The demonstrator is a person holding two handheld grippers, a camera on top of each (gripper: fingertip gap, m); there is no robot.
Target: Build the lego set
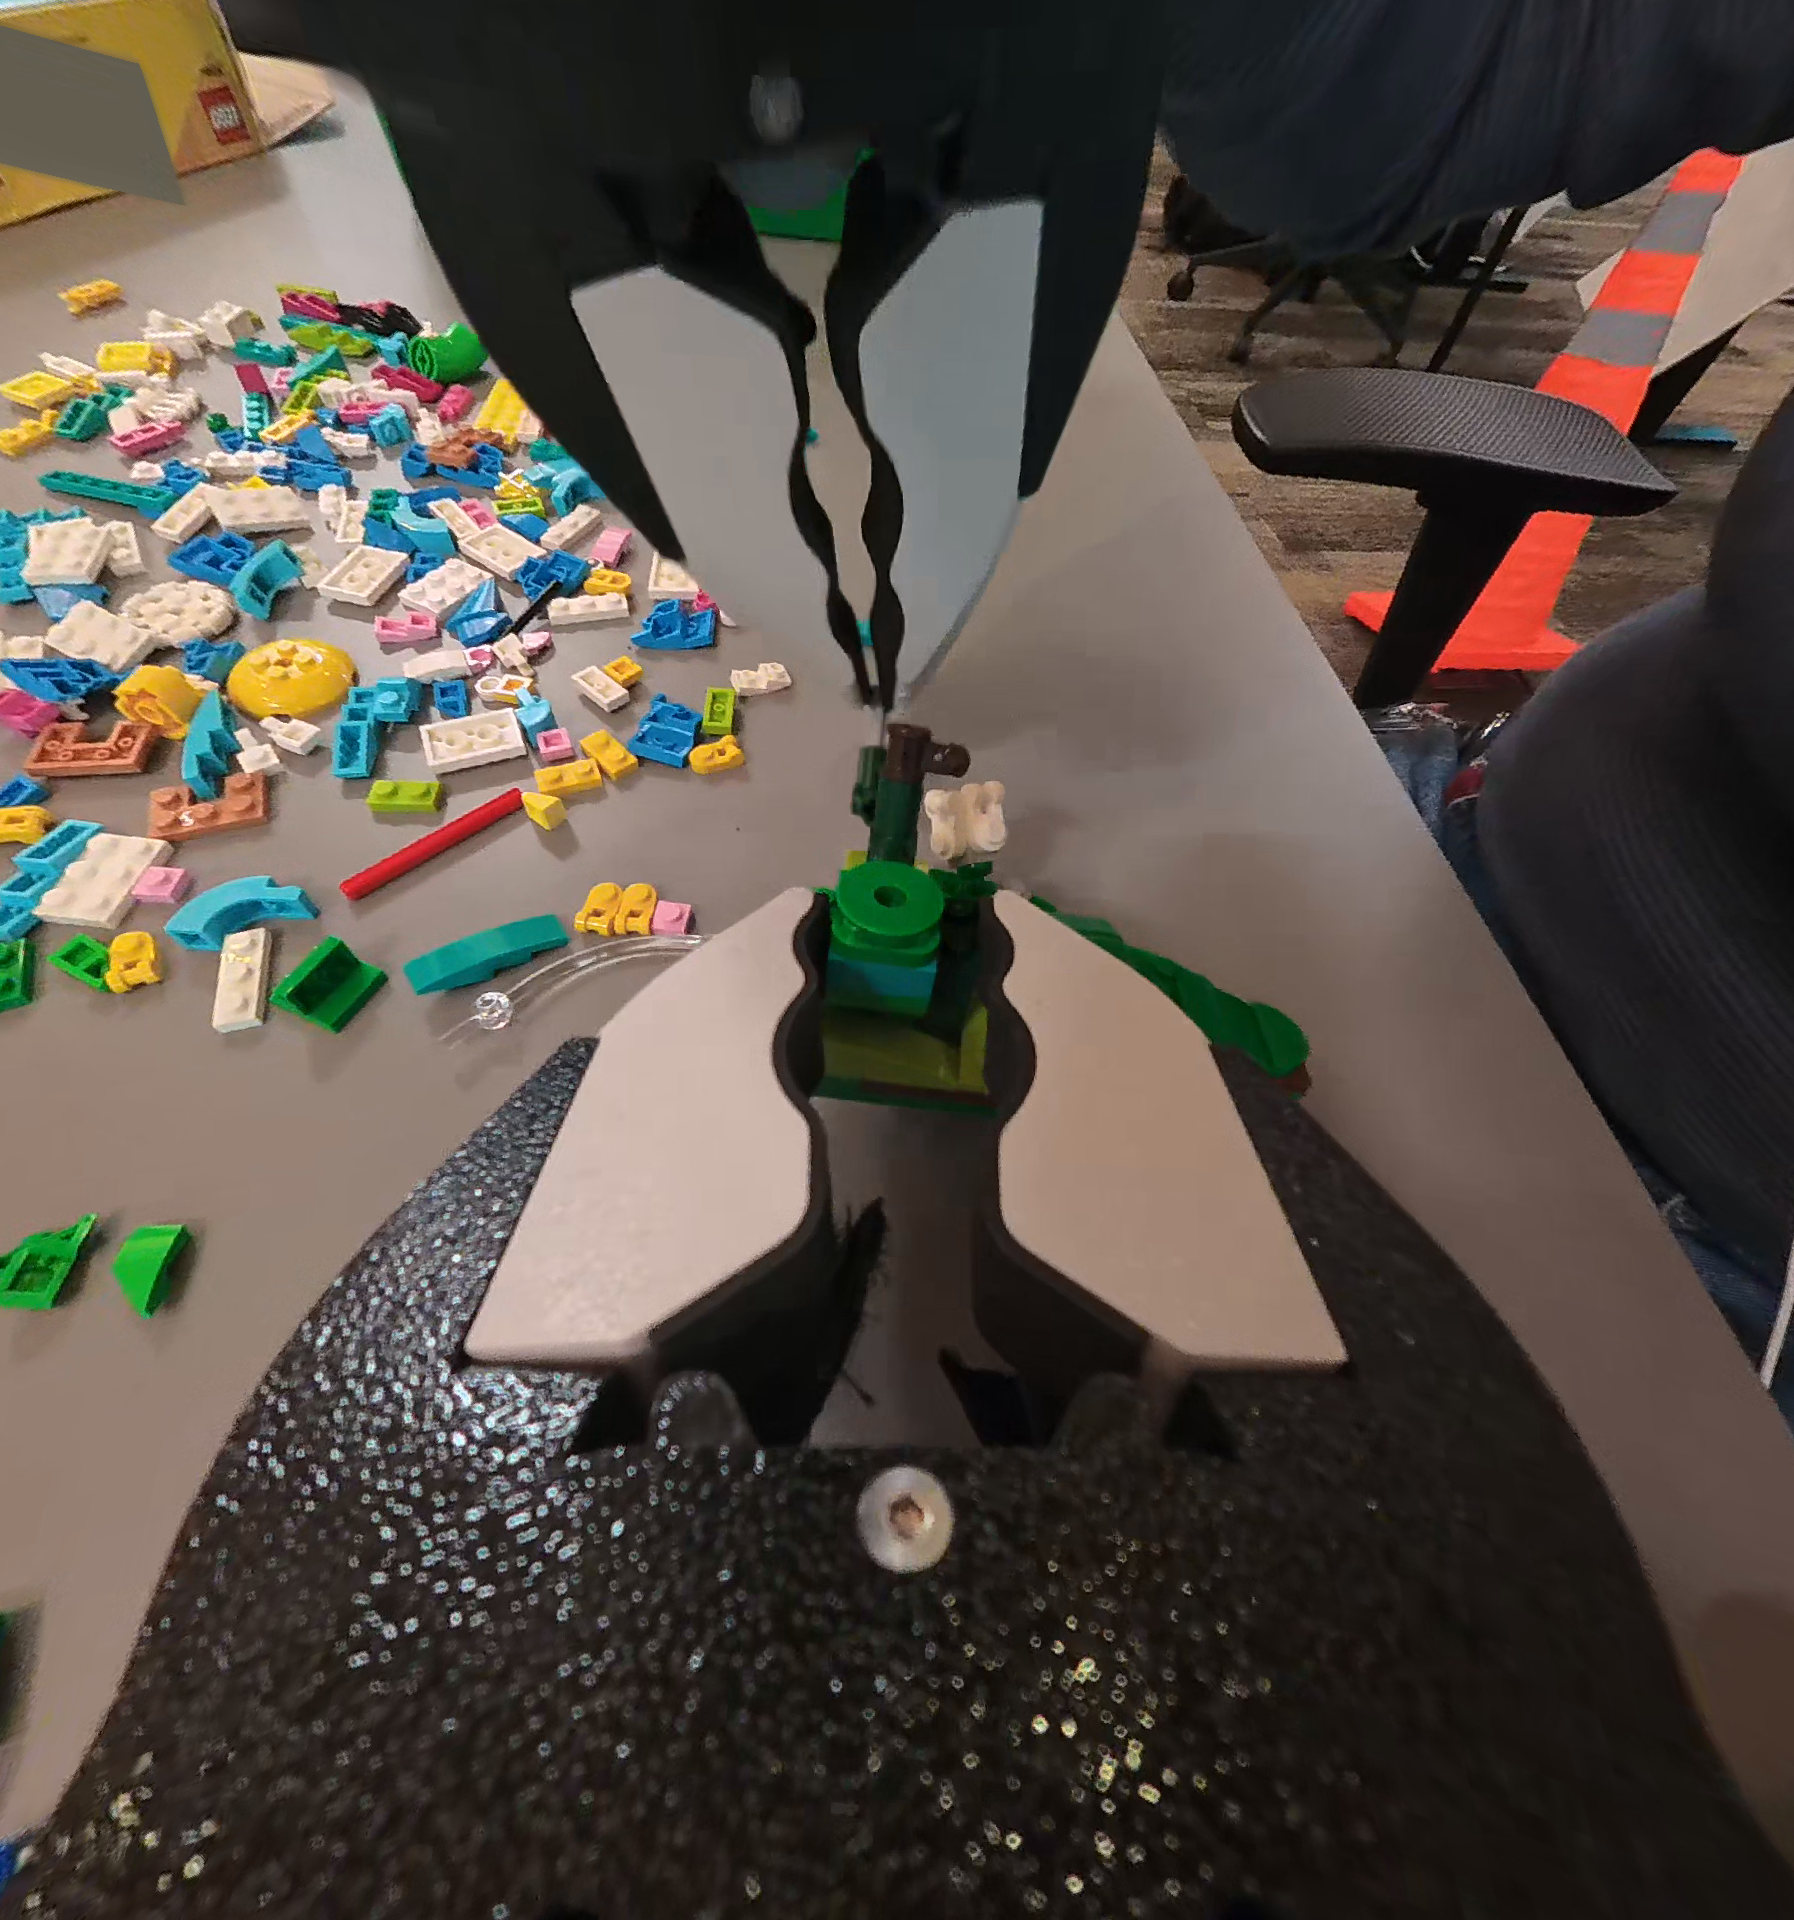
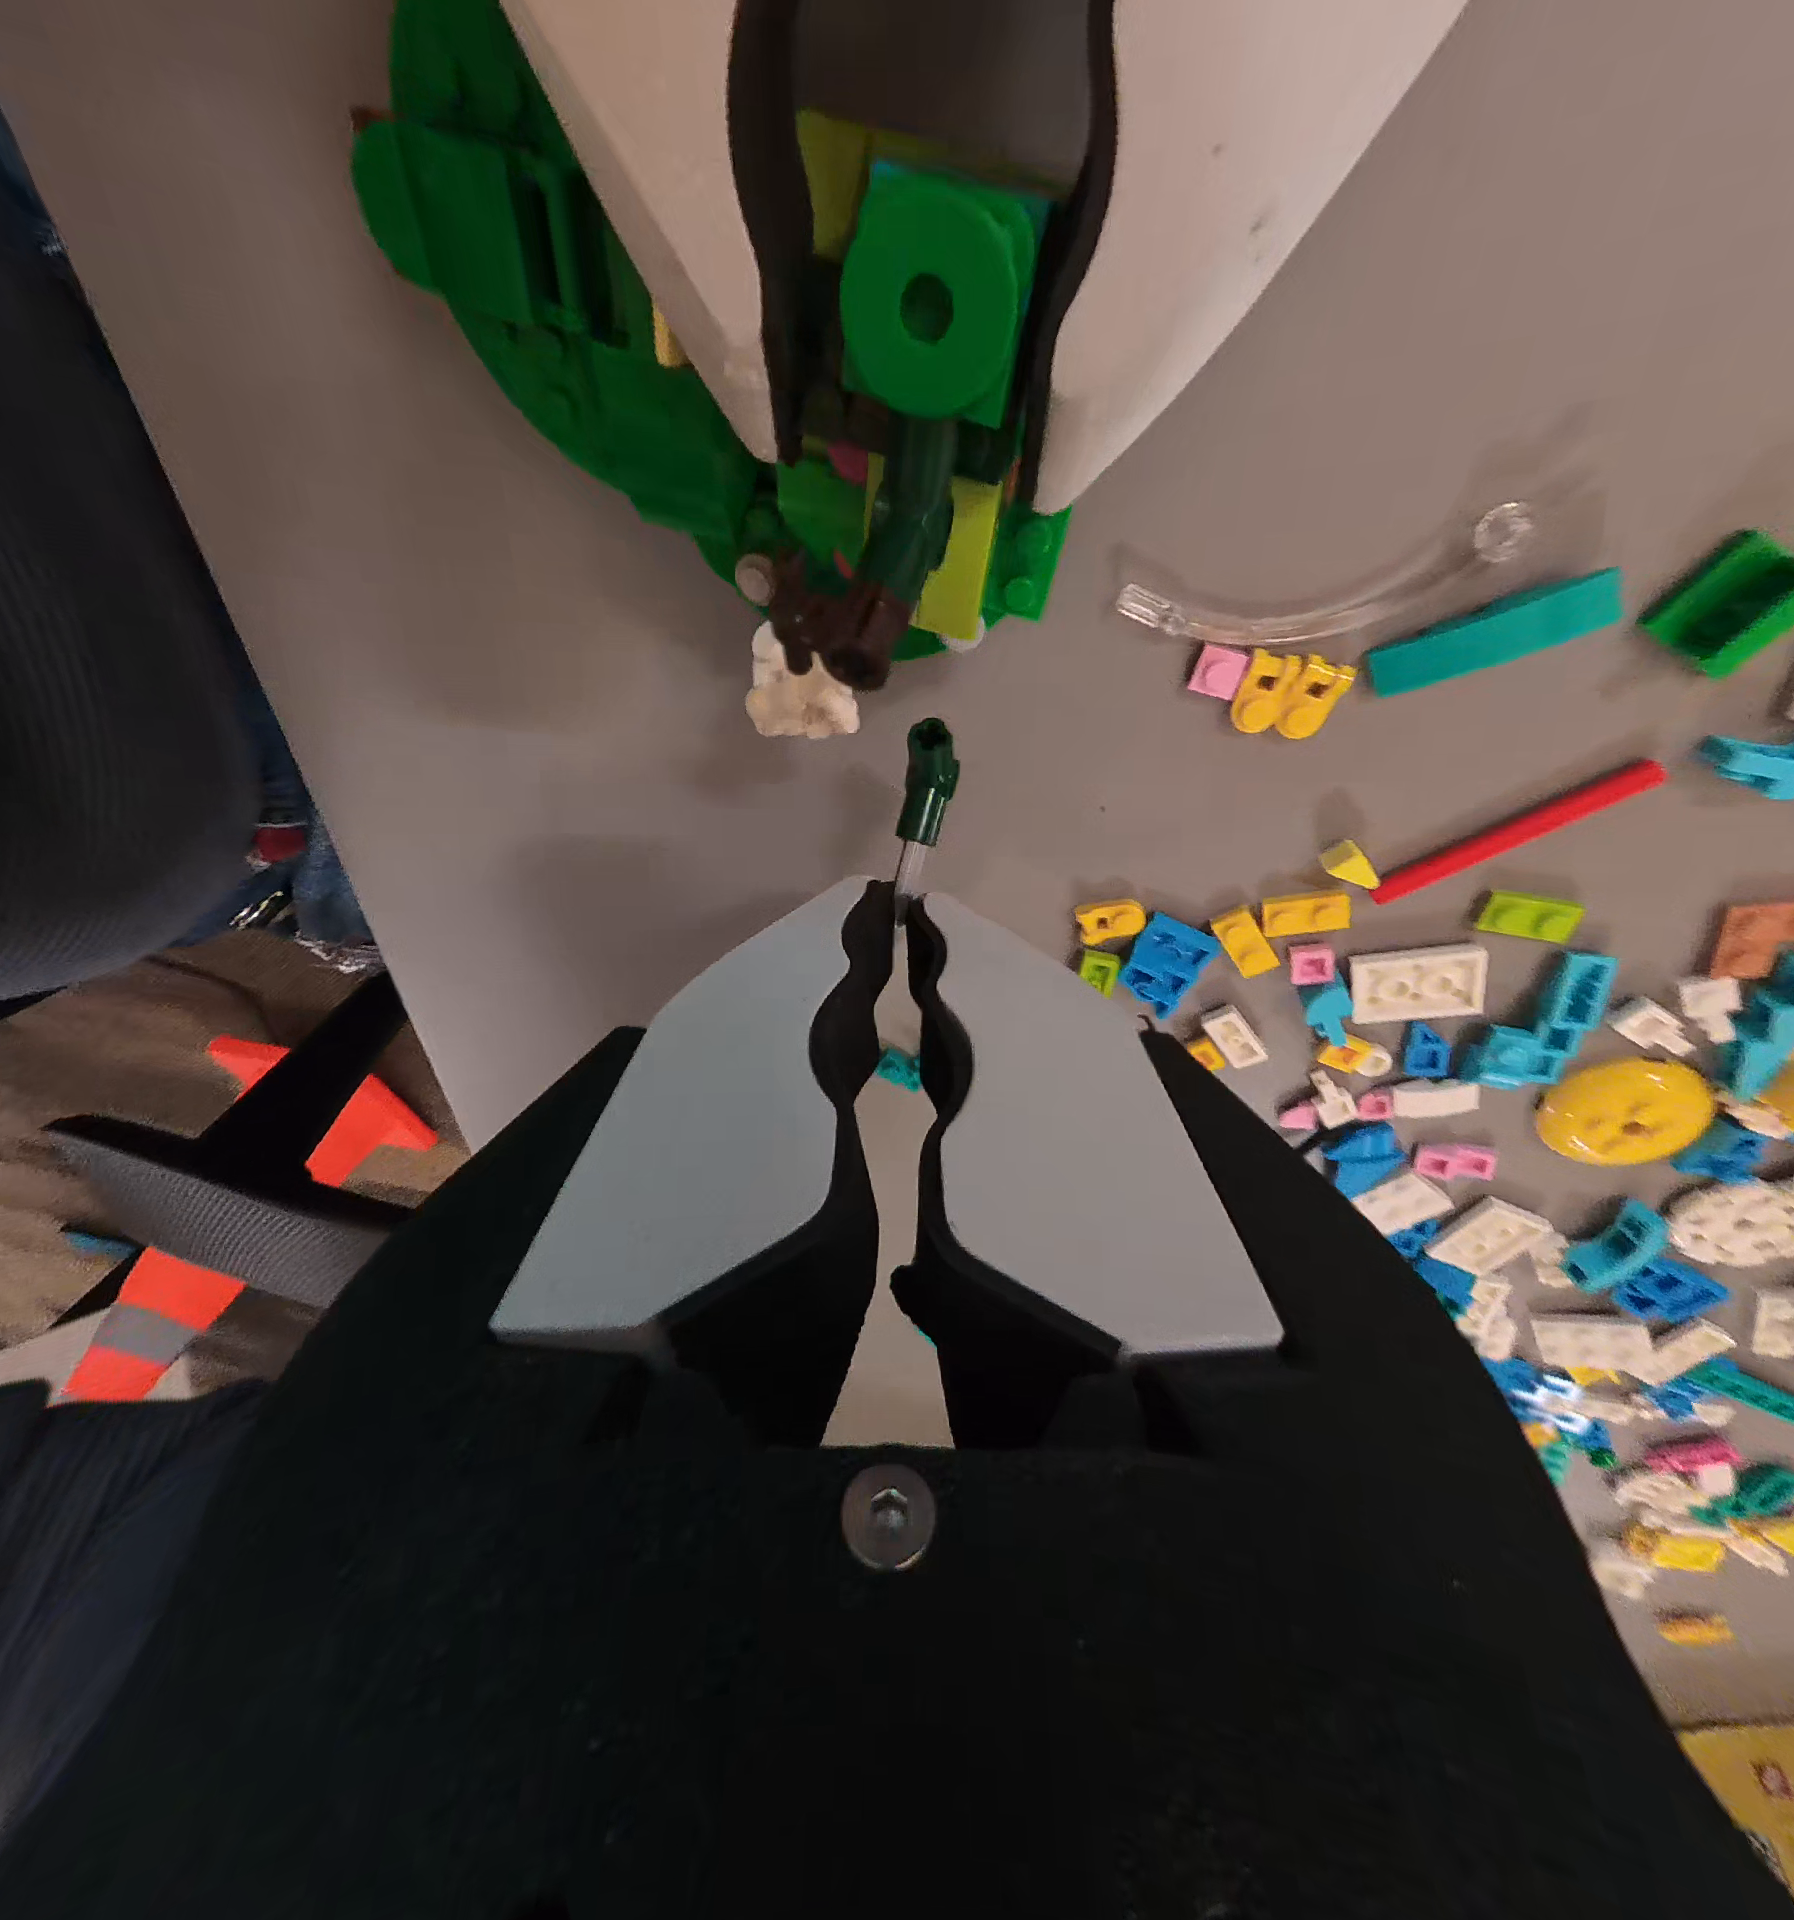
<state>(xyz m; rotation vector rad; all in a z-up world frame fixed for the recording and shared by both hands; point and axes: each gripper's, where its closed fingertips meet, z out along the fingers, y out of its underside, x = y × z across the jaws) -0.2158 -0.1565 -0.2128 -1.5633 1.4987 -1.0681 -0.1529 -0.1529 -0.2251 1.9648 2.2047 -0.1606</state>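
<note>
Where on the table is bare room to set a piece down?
Bare grey table lies between the green build and the right claw, out to the table edge. Another free strip sits behind the red rod. The loose-brick pile is crowded.

— Left gripper [image 1: 898, 914], status?

— Fills the lower centre of the left wrist view. Grey fingers [image 1: 706, 1101] point up the frame, jaws partly closed with the wavy black pads pressing from both sides on what sits between them. In the right wrist view the same gripper [image 2: 919, 488] enters from the top edge, tips pointing down.

— Right gripper?

— Lower centre of the right wrist view [image 2: 901, 902], fingers [image 2: 727, 1153] converging upward, tips all but touching and pinching at the very end. In the left wrist view it [image 1: 872, 696] descends from the top centre, tips pointing down. The two grippers face tip to tip, near but apart.
</note>
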